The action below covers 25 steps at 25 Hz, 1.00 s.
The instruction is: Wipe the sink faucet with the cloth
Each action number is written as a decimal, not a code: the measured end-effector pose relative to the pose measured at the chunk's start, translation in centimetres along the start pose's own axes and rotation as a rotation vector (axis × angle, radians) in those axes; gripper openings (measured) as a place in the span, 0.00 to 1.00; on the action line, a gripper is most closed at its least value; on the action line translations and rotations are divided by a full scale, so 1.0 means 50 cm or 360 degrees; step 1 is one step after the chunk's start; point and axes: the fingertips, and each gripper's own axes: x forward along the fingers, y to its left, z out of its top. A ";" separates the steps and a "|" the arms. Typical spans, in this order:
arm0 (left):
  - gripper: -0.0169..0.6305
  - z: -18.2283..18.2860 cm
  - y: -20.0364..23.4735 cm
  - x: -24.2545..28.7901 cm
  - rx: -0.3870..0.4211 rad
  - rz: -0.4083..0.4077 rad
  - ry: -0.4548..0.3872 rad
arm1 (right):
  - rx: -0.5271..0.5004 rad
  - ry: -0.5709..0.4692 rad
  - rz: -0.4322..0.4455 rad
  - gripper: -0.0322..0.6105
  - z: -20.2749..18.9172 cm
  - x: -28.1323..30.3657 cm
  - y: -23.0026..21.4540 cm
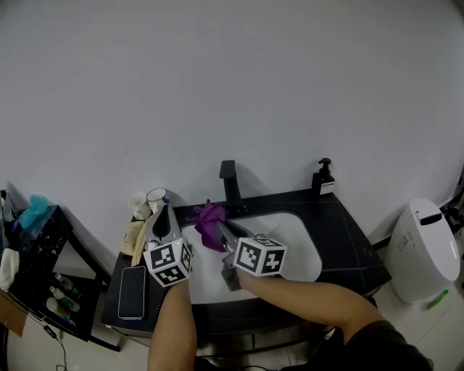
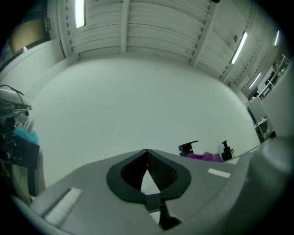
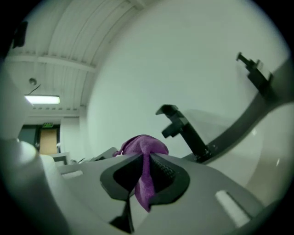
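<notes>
Cloth (image 1: 209, 219) pinched in right gripper (image 1: 222, 235) jaws near faucet (image 1: 230, 186); left gripper (image 2: 147, 158) upturned, jaws together

Soft, even, rather dim light fills the head view, and the wall (image 1: 232, 87) reads flat grey. Both gripper views are strong fisheye with black vignetted corners. Ceiling strip lights (image 2: 80, 13) glare white in the left gripper view, and 1 ceiling lamp (image 3: 42, 99) glows in the right gripper view, where the faucet (image 3: 183, 128) casts a faint shadow. The left tool (image 2: 147, 153) and right tool (image 3: 146, 158) blur up close, while the cloth (image 3: 143, 149) looks sharper.
</notes>
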 end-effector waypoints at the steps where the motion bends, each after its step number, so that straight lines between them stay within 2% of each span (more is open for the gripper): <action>1: 0.05 -0.003 -0.001 0.001 -0.0019 -0.0004 0.0007 | -0.0125 0.0034 0.0069 0.12 0.014 -0.024 0.016; 3: 0.05 -0.010 0.000 0.003 -0.0087 -0.0010 0.0024 | -0.0410 0.0047 0.0163 0.11 0.051 -0.071 0.033; 6: 0.05 -0.020 0.002 0.005 -0.0157 -0.0019 0.0049 | -0.0890 -0.0060 0.0187 0.11 0.130 -0.128 0.030; 9: 0.05 -0.020 -0.011 0.008 -0.0134 -0.0045 0.0057 | -0.1332 -0.0208 0.0106 0.11 0.210 -0.156 0.008; 11: 0.05 -0.024 -0.030 0.011 -0.0093 -0.0082 0.0076 | -0.1482 -0.0252 -0.0009 0.11 0.244 -0.158 -0.031; 13: 0.05 -0.038 -0.055 0.013 -0.0050 -0.0135 0.0117 | -0.1438 -0.0229 -0.0177 0.11 0.255 -0.150 -0.098; 15: 0.05 -0.053 -0.081 0.016 -0.0006 -0.0191 0.0165 | -0.1247 -0.0188 -0.0347 0.11 0.252 -0.138 -0.170; 17: 0.05 -0.065 -0.104 0.018 0.0011 -0.0240 0.0205 | -0.1120 -0.0147 -0.0433 0.12 0.234 -0.129 -0.213; 21: 0.05 -0.075 -0.135 0.020 -0.0068 -0.0309 0.0235 | -0.1261 -0.0101 -0.0418 0.11 0.205 -0.126 -0.206; 23: 0.05 -0.070 -0.138 0.022 -0.0063 -0.0325 0.0226 | -0.1334 -0.0111 -0.0408 0.11 0.204 -0.128 -0.195; 25: 0.05 -0.068 -0.140 0.023 -0.0031 -0.0328 0.0224 | -0.1338 -0.0120 -0.0393 0.11 0.200 -0.128 -0.196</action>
